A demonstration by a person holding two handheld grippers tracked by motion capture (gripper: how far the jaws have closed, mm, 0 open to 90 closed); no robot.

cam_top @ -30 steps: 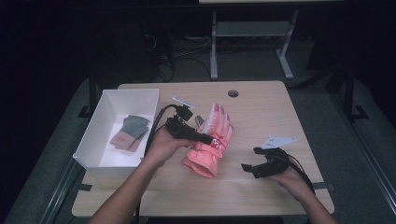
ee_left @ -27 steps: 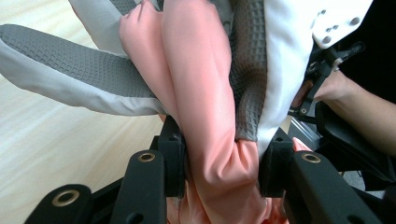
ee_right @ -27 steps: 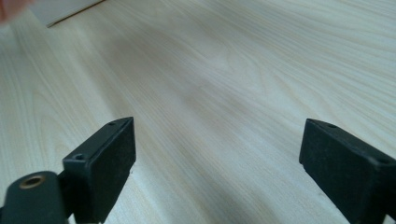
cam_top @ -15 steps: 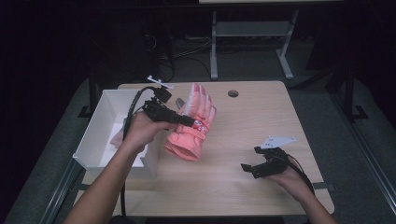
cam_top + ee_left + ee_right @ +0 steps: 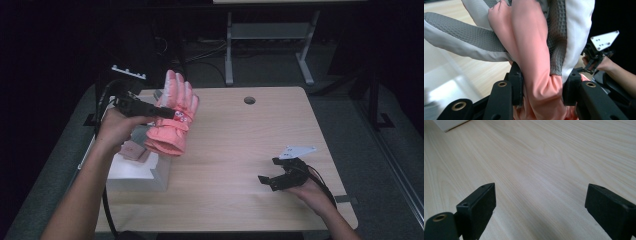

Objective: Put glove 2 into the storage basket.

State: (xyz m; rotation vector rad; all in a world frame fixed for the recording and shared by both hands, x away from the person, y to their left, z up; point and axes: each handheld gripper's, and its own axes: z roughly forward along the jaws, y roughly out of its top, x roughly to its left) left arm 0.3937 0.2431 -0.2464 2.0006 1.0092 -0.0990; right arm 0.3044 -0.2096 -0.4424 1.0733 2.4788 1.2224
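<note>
Clearly the left gripper (image 5: 162, 112) has its jaws clamped on the pink ski glove (image 5: 172, 117), held aloft above the white bin (image 5: 135, 177) at nine o'clock. Lower it squarely into the bin before releasing. The right gripper (image 5: 270, 181), jaws apart, rests on the surface (image 5: 240, 145) at four o'clock.

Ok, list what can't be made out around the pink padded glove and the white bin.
- High view: white open bin, mostly covered by the left hand and pink padded glove; the pinkish item inside is unidentifiable.
- High view: glove's red wrist label, too small to read.
- Left gripper view: glove's fingertips, cut off by the top edge.
</note>
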